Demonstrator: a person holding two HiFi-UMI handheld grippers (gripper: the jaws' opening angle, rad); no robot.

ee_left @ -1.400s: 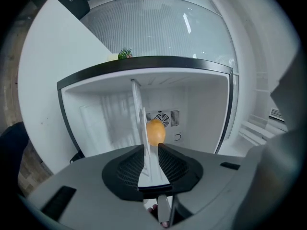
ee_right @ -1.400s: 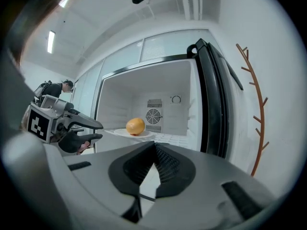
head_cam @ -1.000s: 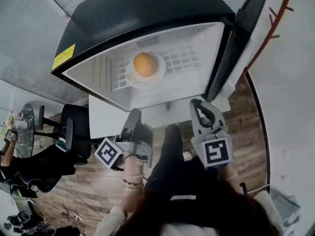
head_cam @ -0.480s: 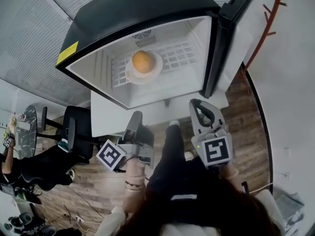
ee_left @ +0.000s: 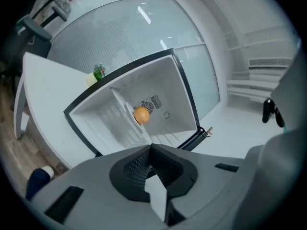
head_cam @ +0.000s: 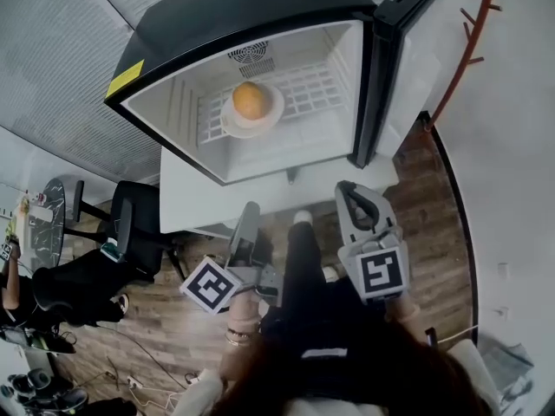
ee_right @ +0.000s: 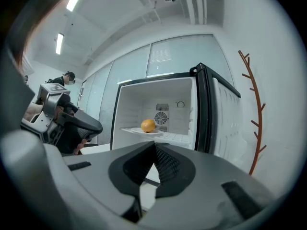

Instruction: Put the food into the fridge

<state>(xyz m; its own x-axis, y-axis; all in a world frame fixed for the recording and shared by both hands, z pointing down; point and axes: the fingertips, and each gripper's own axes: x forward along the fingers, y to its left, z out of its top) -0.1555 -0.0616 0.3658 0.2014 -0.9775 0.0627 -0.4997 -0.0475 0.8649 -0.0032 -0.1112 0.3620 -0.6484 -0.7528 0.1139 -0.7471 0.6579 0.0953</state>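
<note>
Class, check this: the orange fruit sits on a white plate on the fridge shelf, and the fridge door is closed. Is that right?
No: the fridge door stands open, as the head view shows. The orange fruit does sit on the white plate on the shelf.

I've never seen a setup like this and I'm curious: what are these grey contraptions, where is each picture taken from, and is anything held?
A person holds a two-jaw gripper in each hand; there is no robot. The head view looks down from a camera on their head. The other two come from cameras riding on the left gripper and the right gripper, looking along the jaws. Both are shut and empty. Ahead stands a small black fridge, its door open. Inside, a round orange fruit sits on a white plate on the white wire shelf.
</note>
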